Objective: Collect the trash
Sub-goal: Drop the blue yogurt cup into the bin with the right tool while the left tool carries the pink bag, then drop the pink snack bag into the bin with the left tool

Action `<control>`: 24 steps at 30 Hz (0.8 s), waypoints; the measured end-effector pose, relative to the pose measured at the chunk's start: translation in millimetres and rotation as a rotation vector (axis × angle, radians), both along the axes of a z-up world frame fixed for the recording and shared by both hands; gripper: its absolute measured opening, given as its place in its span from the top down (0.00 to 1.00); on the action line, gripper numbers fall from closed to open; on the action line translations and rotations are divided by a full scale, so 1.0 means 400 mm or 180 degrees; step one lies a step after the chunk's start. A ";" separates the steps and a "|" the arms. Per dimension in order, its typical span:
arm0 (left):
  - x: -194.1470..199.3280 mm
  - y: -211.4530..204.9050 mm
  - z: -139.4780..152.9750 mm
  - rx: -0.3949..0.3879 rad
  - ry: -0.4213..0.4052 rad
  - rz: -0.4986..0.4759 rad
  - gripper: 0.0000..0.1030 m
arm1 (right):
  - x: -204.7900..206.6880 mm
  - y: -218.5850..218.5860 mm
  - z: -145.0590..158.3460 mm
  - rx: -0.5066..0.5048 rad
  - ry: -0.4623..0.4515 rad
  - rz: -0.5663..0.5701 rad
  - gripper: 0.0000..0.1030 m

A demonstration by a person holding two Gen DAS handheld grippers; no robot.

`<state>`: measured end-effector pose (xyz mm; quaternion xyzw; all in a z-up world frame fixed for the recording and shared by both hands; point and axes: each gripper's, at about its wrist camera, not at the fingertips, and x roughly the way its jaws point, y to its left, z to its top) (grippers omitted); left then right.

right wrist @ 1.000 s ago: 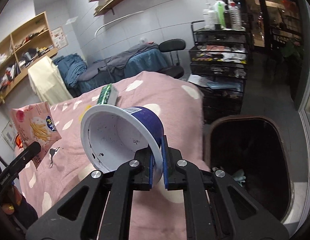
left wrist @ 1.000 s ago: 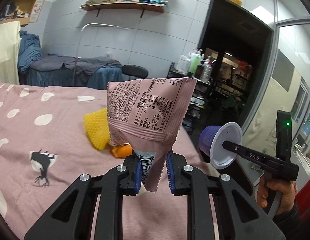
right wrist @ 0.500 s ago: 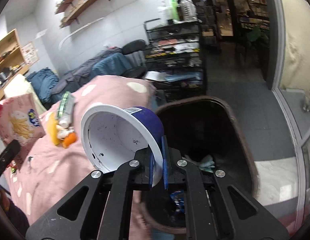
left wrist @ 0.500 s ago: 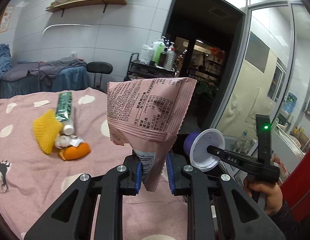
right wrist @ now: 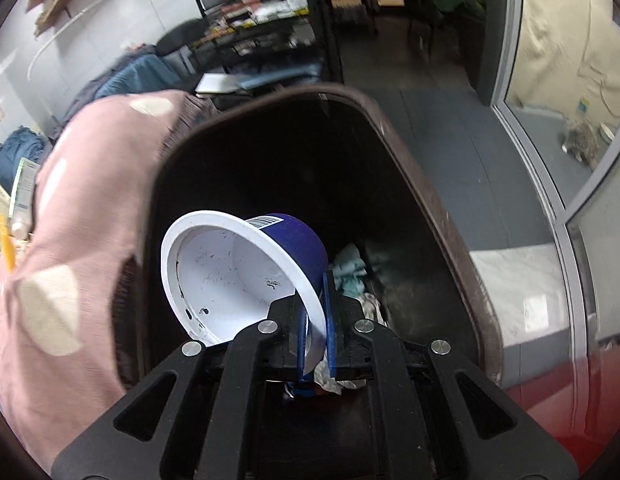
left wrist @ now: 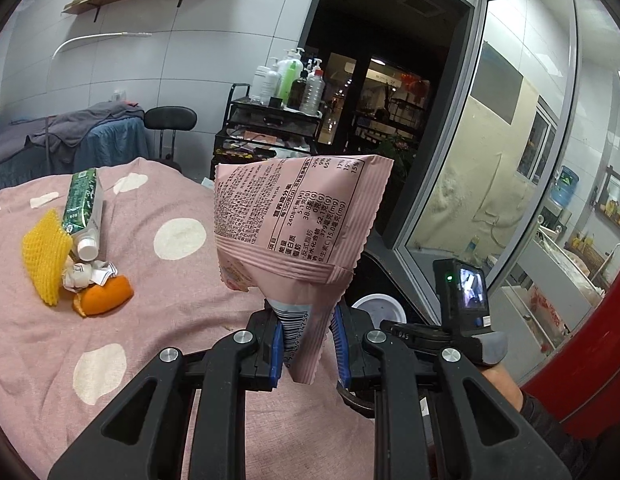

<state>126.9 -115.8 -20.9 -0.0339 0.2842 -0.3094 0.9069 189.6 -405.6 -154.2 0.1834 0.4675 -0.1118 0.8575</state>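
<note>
Hovering over the dark brown plastic bin (right wrist: 450,208), right gripper (right wrist: 316,332) jaws nearly closed on the rim of a blue-and-white plastic cup (right wrist: 237,276); left gripper (left wrist: 305,340) jaws pinch a pink foil snack bag (left wrist: 293,224). Risk: the cup, off-centre towards the pink spotted bedspread (right wrist: 81,208), clips the rim on release

Your left tool (left wrist: 305,346), matt black plastic with bright metal screw heads and blue pads, pinches a pink snack bag (left wrist: 297,232) of thin crinkled film with a dull sheen and ribbed seals. Below it you see a bed (left wrist: 181,296) in soft matt pink cloth with cream dots, bearing a yellow foam net (left wrist: 45,256), a glossy green tube (left wrist: 83,208), crumpled paper (left wrist: 87,274) and dull orange peel (left wrist: 103,294). Your right tool (right wrist: 314,330) clamps a smooth plastic cup (right wrist: 245,276), blue outside and speckled white inside, over a dark bin (right wrist: 422,184) with a scuffed rim.
</note>
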 end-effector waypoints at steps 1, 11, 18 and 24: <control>0.000 -0.003 -0.001 0.0004 0.0009 -0.0009 0.80 | -0.003 0.001 -0.008 0.0009 0.0023 0.0002 0.89; -0.001 -0.033 -0.003 0.0013 0.0081 -0.0121 0.80 | -0.051 0.029 0.008 -0.0014 -0.0132 0.0065 0.57; 0.010 -0.065 0.003 -0.0006 0.0112 -0.0269 0.80 | -0.091 0.025 0.090 -0.0126 -0.0484 -0.0081 0.46; 0.029 -0.114 -0.013 0.0004 0.0254 -0.0459 0.80 | -0.131 -0.012 0.170 -0.0198 -0.0817 -0.0313 0.36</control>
